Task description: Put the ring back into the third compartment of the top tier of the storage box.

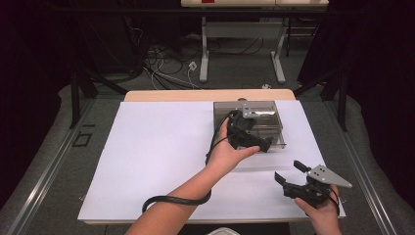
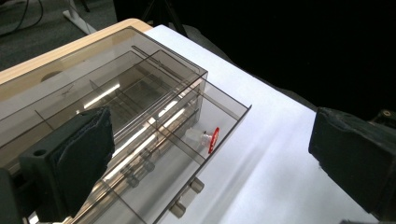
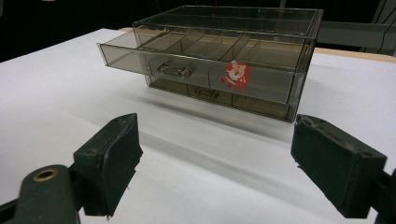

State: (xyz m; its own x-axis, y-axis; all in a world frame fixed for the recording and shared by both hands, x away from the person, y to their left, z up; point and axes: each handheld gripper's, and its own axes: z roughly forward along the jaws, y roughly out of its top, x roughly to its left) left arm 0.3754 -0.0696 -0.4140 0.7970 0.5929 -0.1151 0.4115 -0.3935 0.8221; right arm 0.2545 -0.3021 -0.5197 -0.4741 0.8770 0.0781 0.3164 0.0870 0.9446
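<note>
On the worktop [image 1: 161,147], ahead of the right tongs [image 3: 215,163]: a smoky drawer box [image 3: 233,51] is seen, top drawer [image 3: 196,70] pulled out.
Left tongs [image 2: 210,154]: held spread above that drawer.
Right tongs: spread, nothing gripped.
Red-and-white trinket [image 2: 208,138]: lodged inside the drawer.

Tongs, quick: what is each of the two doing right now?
Left tongs: open, holding nothing, above the drawer box.
Right tongs: open, holding nothing, over the white sheet.

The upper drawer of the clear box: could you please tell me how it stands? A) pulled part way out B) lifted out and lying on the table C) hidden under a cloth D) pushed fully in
A: the upper drawer juts forward from the box, its front ahead of the lower drawer.
</note>
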